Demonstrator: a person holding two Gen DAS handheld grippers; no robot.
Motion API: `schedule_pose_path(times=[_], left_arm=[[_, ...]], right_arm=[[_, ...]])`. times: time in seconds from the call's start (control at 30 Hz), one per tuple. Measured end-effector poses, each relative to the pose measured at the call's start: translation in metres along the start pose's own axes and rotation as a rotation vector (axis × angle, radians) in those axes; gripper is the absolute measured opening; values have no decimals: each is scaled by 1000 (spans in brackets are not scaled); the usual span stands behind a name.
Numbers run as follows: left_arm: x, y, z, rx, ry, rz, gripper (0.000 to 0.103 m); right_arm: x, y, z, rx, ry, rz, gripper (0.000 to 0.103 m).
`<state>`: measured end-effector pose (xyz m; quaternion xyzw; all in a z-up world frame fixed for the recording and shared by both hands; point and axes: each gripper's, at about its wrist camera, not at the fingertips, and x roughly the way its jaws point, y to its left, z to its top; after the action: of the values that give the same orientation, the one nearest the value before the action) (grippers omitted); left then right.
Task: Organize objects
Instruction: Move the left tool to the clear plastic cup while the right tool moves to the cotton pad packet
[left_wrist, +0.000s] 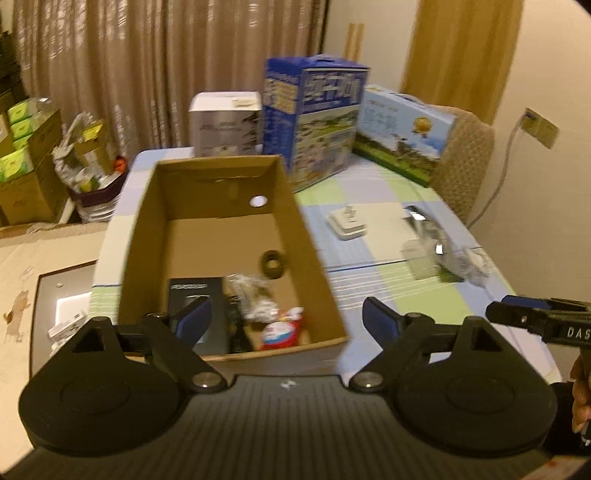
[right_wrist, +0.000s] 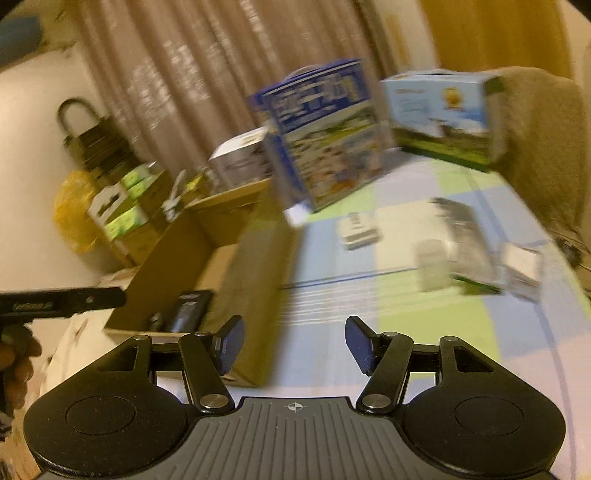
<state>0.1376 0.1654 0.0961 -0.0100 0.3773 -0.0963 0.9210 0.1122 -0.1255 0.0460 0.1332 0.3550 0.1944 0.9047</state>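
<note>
Nearest the left wrist camera, the left gripper (left_wrist: 286, 319) hangs with its jaws spread wide and nothing between them, over the near end of the cardboard box (left_wrist: 147, 229). At 3 o'clock the right gripper (left_wrist: 517, 314) pokes in, the letters "DAS" legible on its black body. Its own view shows its blue pads apart and empty above the table (right_wrist: 332, 339).

Open-topped, the box runs its long axis from 6 toward 12 o'clock in the left view, a round hole in its far wall. Inside lie a black packet (left_wrist: 192, 295) with unreadable print, a clear crinkled wrapper (left_wrist: 255, 295), a red-and-white pack (left_wrist: 280, 332) and a dark ring (left_wrist: 274, 264).

On the checked cloth at 2 o'clock sit a small white device (left_wrist: 347, 221) and a heap of clear packaging (left_wrist: 439, 247). Only the right view shows a further pale item (right_wrist: 522, 273) past that heap; only the left view shows the box's floor.

Farthest, a silver carton (left_wrist: 225, 122), a tall blue carton (left_wrist: 314, 114) and a light-blue carton (left_wrist: 406, 129) stand at 12 to 1 o'clock; their print is too blurred to read.
</note>
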Motion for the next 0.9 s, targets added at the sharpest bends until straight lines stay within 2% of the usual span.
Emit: schedule_pose_path(times=[0.23,0.4,0.67,0.9], left_arm=[[4,-55,9,59,-32,-34,99],[17,-93,12,94,-33,-62,102],[49,-133,14,114,-15,-50,102],[90,-156,19,110,18,-48,102]], right_arm=[[-53,-49,9,69,-82,-108,58],[-73,-78,11,99,-114,-161,58],[-75,-117,13,125,-111,-205,58],[-49,-146,26,106,-62,-241,58]])
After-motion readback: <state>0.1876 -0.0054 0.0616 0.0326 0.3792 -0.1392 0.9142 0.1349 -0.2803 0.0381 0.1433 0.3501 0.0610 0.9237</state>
